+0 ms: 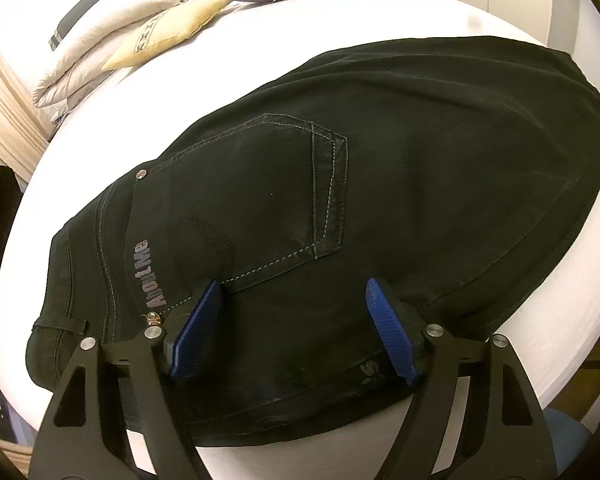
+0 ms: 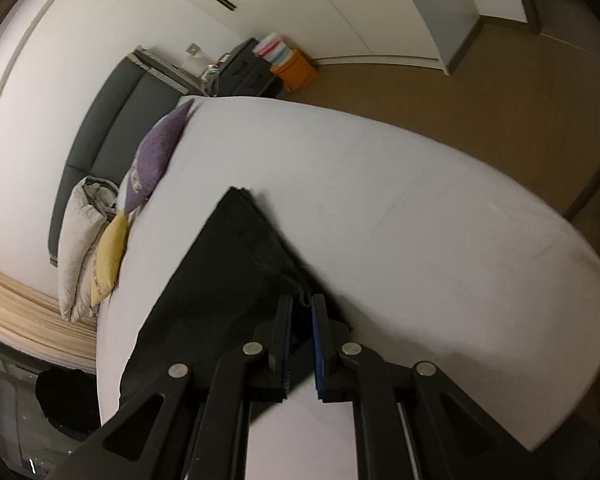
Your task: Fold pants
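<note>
The folded black denim pants [image 1: 340, 184] lie on the white bed [image 1: 500, 8], their far end cut off. The left claw [image 1: 294, 304] gapes wide over them, gripping nothing; the right claw [image 2: 301, 312] pinches their blurred edge.

The pants [image 1: 340, 200] lie folded on the near part of the bed [image 1: 440, 12], with the pillows [image 1: 112, 40] at its far left end.

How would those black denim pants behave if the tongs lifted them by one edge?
The black denim pants would probably droop, since they lie limp in flat layers. Thick stitched seams suggest some weight. The white bed sheet looks smooth, so they would likely slide.
</note>
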Demonstrator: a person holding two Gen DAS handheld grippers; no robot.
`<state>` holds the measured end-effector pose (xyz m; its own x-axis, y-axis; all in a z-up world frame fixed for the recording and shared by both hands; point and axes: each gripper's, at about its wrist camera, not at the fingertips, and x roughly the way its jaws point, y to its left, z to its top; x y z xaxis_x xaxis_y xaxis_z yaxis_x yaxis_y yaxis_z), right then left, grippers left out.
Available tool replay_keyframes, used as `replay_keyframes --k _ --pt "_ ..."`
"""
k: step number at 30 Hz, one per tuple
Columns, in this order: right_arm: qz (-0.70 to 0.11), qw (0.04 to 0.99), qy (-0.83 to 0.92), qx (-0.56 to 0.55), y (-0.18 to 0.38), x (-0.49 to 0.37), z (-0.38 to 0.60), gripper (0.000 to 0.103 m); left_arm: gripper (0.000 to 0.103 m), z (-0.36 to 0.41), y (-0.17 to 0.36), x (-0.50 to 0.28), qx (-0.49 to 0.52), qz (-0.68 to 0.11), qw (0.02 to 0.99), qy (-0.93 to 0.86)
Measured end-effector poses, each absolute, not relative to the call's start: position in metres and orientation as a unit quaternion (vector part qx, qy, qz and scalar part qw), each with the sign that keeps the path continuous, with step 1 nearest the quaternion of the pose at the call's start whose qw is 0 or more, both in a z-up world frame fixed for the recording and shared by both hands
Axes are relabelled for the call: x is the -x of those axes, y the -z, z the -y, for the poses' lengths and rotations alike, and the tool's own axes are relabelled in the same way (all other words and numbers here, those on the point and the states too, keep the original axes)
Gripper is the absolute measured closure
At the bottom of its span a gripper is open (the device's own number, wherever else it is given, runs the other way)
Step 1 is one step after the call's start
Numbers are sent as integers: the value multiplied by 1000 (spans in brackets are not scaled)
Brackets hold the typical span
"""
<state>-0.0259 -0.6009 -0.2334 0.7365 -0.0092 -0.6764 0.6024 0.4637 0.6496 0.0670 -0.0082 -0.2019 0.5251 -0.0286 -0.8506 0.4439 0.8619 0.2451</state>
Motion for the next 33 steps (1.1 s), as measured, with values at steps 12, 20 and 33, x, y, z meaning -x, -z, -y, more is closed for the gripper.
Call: replay_keyframes --k 12,20,33 --pt "-315 838 195 -399 182 34 596 74 25 12 201 -67 -224 -469 845 128" --pt "-384 852 113 -337 184 -31 569 56 25 15 199 -67 -220 -471 845 126" --pt "-379 879 110 -267 160 -53 608 28 11 4 201 -69 -204 -468 852 117"
